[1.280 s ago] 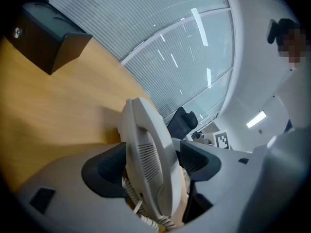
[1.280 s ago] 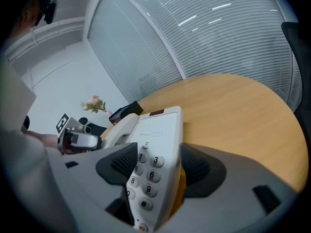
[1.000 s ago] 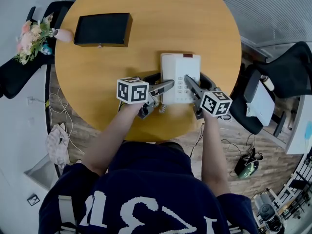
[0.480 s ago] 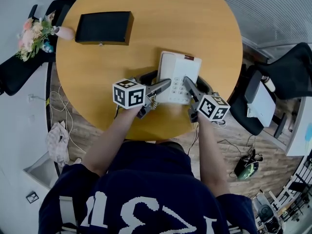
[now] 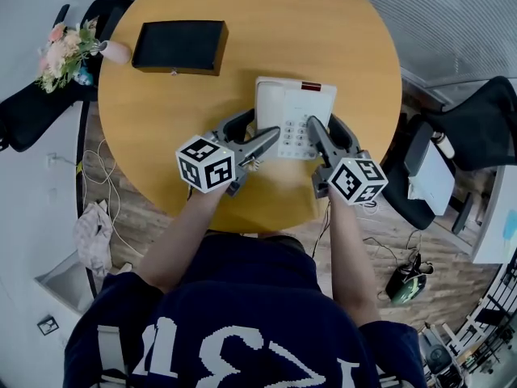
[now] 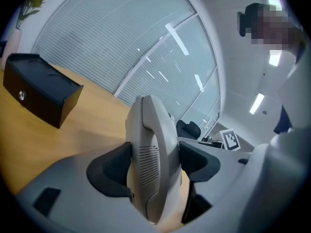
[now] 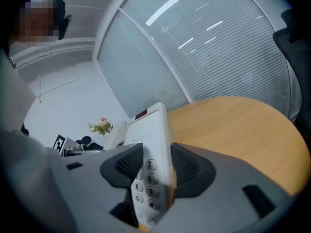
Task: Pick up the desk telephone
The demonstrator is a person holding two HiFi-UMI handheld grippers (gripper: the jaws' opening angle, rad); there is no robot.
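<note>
The white desk telephone [image 5: 292, 113] hangs above the round wooden table [image 5: 242, 14], gripped from both sides. My left gripper [image 5: 263, 130] is shut on its handset side; in the left gripper view the grey handset [image 6: 151, 144] stands edge-on with both dark pads pressed against it. My right gripper [image 5: 325, 124] is shut on the keypad side; its jaws have just been closing. In the right gripper view the phone's body [image 7: 151, 130] is pinched between the ribbed pads, number keys showing. The phone's underside is hidden.
A black box [image 5: 179, 47] lies at the table's far left, also in the left gripper view as the black box [image 6: 39, 93]. A vase of flowers [image 5: 66, 51] stands off the table's left edge. Black office chairs [image 5: 477, 120] stand at the right.
Both grippers have risen with the telephone between them. The phone has left the tabletop and sits further up the picture. The right jaws have narrowed onto it.
</note>
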